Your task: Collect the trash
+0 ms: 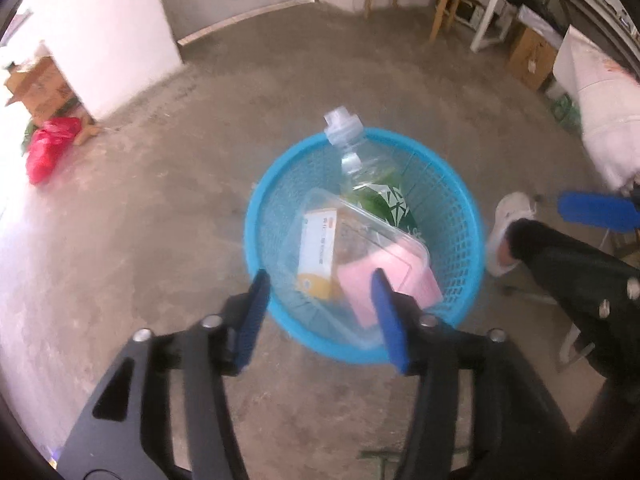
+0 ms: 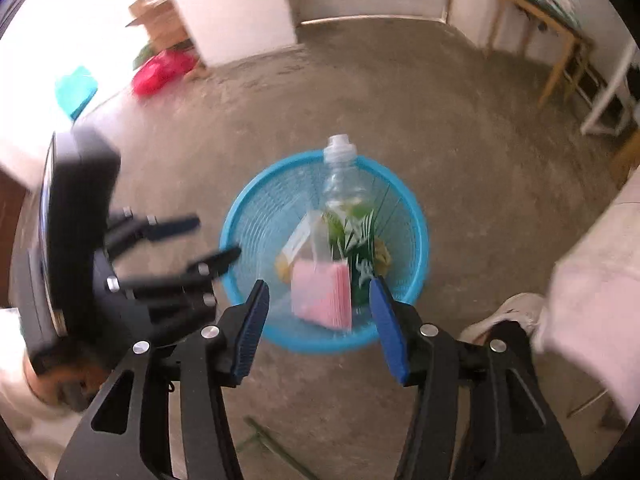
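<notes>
Since both tongs hang spread w/ nothing between them, no grab is under way right now. Left tongs [image 1: 320, 316] and right tongs [image 2: 318, 320] each sit above the near rim of the blue basket [image 1: 460, 216], which stands on the bare concrete floor [image 1: 160, 208] at frame center in both views.

Already in the basket: a clear plastic bottle [image 1: 348, 152] leaning on the far rim w/ its cap poking out, a clear food box [image 1: 360, 236] w/ an orange label, a pink packet [image 1: 400, 284] at the near side, plus a green wrapper [image 1: 384, 200] beneath.

Judging by that, most of the collecting looks done. Left to do, prob: thin green scraps [image 2: 272, 444] on the floor at bottom center of the right view. A red bag [image 1: 48, 148] by the wall, upper left, may be trash too; can't tell.
</notes>
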`<state>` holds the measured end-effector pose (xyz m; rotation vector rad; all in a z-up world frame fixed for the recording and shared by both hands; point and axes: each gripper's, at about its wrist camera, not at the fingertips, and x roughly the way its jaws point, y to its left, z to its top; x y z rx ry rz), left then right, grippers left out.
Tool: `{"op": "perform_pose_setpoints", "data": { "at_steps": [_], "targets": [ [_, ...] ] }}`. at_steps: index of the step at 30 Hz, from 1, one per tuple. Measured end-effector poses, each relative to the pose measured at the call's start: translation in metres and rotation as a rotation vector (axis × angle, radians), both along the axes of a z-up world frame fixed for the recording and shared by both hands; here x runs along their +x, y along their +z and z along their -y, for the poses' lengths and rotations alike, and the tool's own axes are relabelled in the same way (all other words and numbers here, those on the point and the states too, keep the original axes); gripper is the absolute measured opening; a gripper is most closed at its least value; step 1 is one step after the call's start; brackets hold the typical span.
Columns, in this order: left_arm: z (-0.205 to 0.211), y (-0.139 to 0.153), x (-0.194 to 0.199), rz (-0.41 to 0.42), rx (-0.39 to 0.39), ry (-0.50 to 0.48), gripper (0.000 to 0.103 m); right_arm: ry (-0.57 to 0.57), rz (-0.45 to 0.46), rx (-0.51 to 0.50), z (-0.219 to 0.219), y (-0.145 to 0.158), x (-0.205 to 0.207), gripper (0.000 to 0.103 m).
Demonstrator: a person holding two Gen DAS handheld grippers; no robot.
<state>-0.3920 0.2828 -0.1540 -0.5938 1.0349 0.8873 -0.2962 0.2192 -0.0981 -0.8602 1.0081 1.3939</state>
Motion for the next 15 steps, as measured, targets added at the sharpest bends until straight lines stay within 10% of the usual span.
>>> {"op": "perform_pose_setpoints", "data": {
  "at_steps": [6,15],
  "targets": [
    [0.045,0.029,-0.023,-0.026,0.144,0.059,0.073,0.072,0.089,0.028,0.038,0.008,-0.011,0.054],
    [0.09,0.061,-0.042,0.084,0.163,0.13,0.082,0.038,0.128,0.116,0.062,0.024,-0.01,0.07]
  ]
}}
